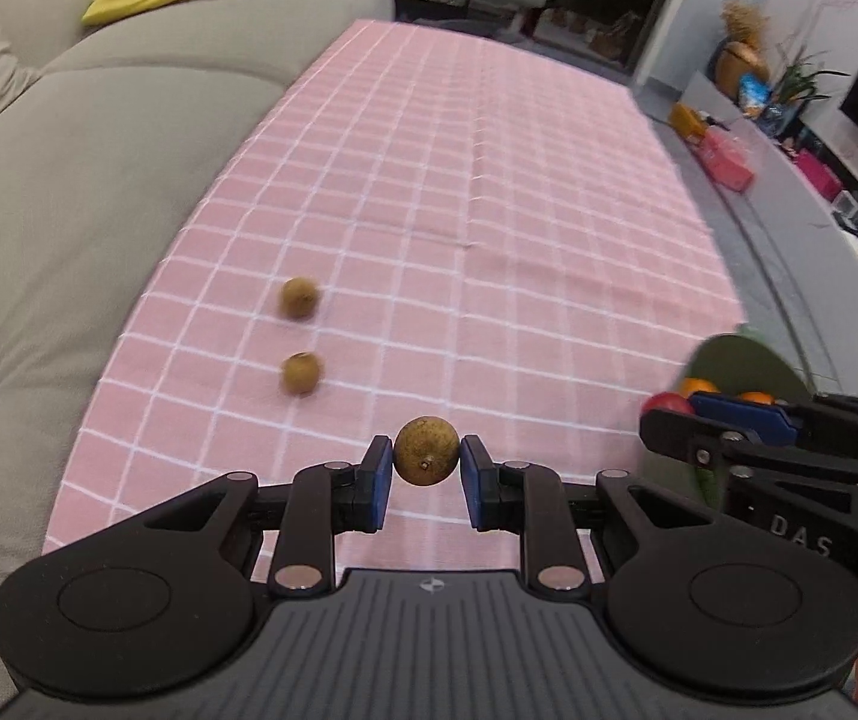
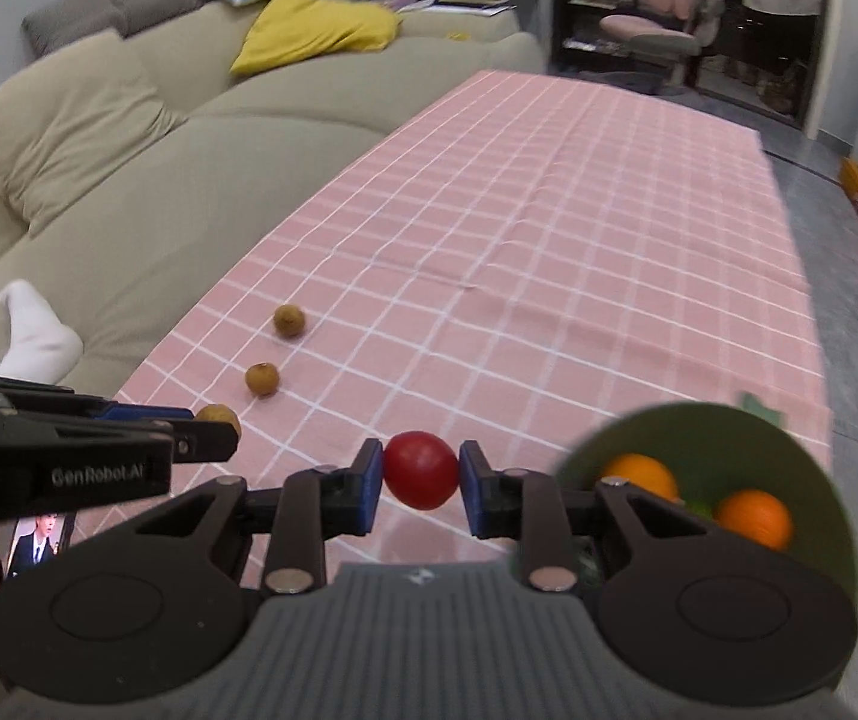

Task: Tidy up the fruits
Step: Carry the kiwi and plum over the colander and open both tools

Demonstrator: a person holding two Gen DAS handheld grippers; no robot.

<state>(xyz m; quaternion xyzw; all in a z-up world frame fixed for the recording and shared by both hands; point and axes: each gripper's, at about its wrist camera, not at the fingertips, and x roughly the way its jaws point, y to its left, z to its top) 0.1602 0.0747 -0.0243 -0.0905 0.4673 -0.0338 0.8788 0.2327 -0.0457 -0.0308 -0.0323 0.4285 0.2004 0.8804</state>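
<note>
Two fruits are in hand at once. The left tongs [image 1: 426, 461] are clamped on a brown longan [image 1: 426, 450], pinched between the blue pads [image 1: 378, 468] and clear of the cloth. The right tongs [image 2: 420, 479] are closed on a small red tomato [image 2: 421, 478], likewise held off the surface between their pads.

Taking the green bowl [image 2: 729, 438] as the landmark: it sits at the table's near right edge, just right of the right tongs, and already holds two oranges [image 2: 753, 517]. The red tomato hangs just left of its rim. The gripped longan is farther left of the bowl, beyond the right tongs. Two more longans [image 2: 290, 320] lie loose on the pink checked table [image 2: 549, 240], well left of the bowl, toward the beige sofa [image 2: 129, 210].

Judging by this, the step in hand is the carry after pickup. The next move calls for swinging each fruit over the bowl's rim and opening only once it is inside; the right goes first, being nearer, so the tongs do not collide.
</note>
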